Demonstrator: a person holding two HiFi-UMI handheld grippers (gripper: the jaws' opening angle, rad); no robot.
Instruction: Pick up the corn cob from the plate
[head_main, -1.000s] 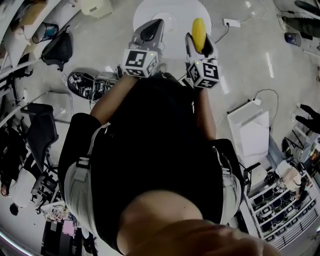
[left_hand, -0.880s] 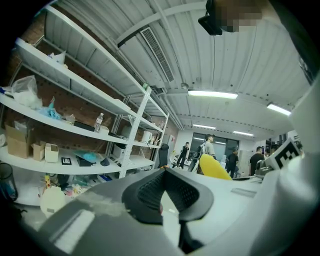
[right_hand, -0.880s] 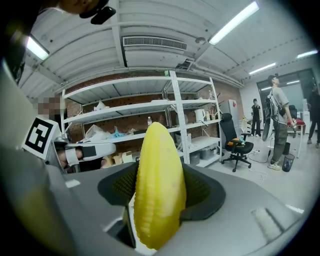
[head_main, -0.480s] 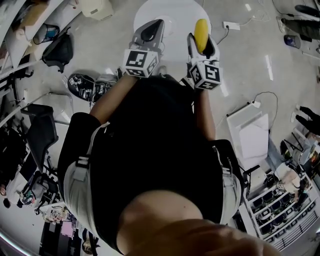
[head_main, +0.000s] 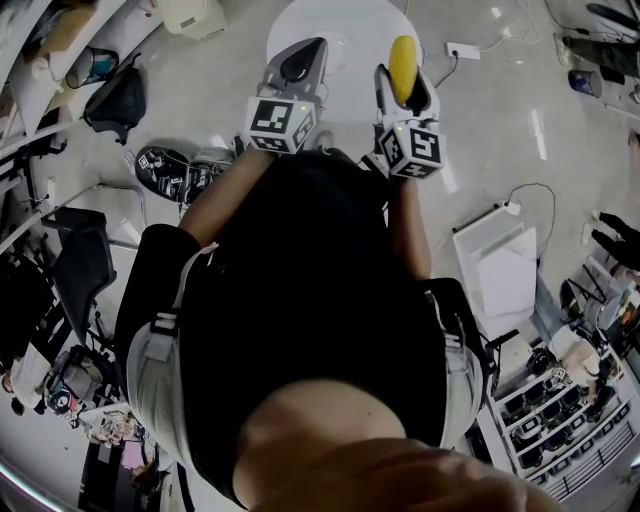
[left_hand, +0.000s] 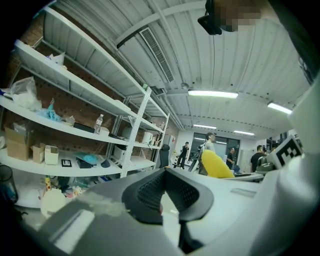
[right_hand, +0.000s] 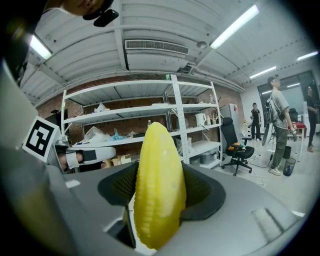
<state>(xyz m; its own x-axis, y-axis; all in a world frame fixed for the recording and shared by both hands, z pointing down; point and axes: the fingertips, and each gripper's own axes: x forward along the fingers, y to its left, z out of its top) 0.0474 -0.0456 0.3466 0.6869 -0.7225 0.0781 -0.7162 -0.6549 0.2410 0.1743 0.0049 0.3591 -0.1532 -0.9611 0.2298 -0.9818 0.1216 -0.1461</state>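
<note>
My right gripper (head_main: 402, 82) is shut on the yellow corn cob (head_main: 402, 55), which stands up between the jaws and sticks out past their tips. In the right gripper view the corn cob (right_hand: 157, 185) fills the middle, clamped by the dark pads (right_hand: 202, 192). My left gripper (head_main: 299, 64) is held level beside it, shut with nothing between its jaws. The left gripper view shows the corn cob (left_hand: 216, 165) off to the right. Both grippers are raised above the white round table (head_main: 335, 25). I cannot make out a plate.
A pair of patterned shoes (head_main: 170, 168) lies on the floor at the left, and a white box (head_main: 500, 262) at the right with cables near it. Metal shelving (right_hand: 125, 125) lines the brick wall. An office chair (right_hand: 235, 145) and standing people (right_hand: 277, 125) are further off.
Both grippers have drifted very slightly to the right. The corn cob stays clamped in the right gripper.
</note>
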